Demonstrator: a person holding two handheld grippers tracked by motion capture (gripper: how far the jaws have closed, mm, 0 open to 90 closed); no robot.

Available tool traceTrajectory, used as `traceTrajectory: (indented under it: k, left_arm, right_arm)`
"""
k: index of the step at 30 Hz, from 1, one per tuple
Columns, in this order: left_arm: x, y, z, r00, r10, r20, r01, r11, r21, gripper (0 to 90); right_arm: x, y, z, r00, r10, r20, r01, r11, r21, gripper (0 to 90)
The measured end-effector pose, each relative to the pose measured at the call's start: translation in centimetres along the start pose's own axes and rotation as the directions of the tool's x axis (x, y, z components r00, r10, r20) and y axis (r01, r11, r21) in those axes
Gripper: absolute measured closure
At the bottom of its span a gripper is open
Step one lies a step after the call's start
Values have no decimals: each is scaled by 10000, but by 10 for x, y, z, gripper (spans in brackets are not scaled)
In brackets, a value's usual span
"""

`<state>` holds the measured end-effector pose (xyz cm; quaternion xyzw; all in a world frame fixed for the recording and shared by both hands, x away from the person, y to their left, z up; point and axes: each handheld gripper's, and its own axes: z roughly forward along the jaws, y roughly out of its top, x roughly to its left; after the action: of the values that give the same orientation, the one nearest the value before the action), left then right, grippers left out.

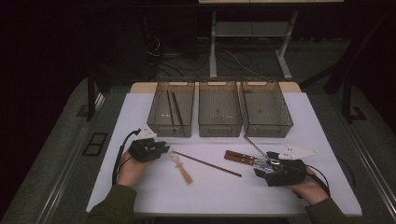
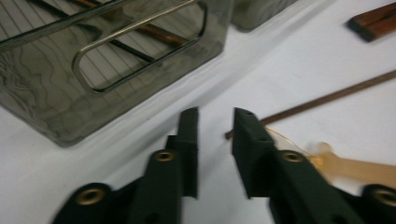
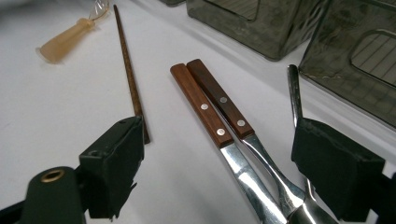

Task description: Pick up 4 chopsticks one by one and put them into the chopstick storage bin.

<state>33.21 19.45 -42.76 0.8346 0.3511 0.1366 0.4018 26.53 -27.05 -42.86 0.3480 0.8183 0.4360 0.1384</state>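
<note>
My left gripper [image 1: 164, 149] [image 2: 215, 116] hovers low over the white table near the left bin [image 1: 171, 108] [image 2: 46, 102], its jaws apart with nothing between them. Just right of it lie a long brown chopstick [image 1: 205, 163] [image 2: 327, 97] [image 3: 128, 70] and a pale plastic utensil [image 1: 183, 171] [image 2: 359, 168] [image 3: 65, 39]. My right gripper [image 1: 262, 166] [image 3: 219, 128] stands wide open over two wooden-handled utensils [image 1: 238, 157] [image 3: 205, 107] that lie side by side between its jaws, untouched by the pads. A thin metal handle [image 1: 254, 145] [image 3: 293, 93] lies by the right jaw.
Three smoky clear bins stand in a row at the back of the table. The left one holds dark chopsticks [image 1: 173, 109]; the middle bin [image 1: 220, 109] and right bin [image 1: 266, 108] look bare. Open white tabletop [image 1: 210, 191] lies along the front edge between the hands.
</note>
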Motion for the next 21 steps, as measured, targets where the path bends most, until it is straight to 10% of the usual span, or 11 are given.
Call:
traceTrajectory:
  k: [10, 21]
  left_arm:
    - [-23, -9, -21, 9948, 62, 1015, -3, 9983, -580, 402]
    - [-49, -20, -19, 9797, 392, 1968, -276, 9977, -615, 222]
  right_arm:
    - [9, 16, 20, 9896, -210, -1426, 337, 9956, 877, 185]
    - [18, 30, 45, 9765, -897, -1960, 1111, 9887, 1007, 348]
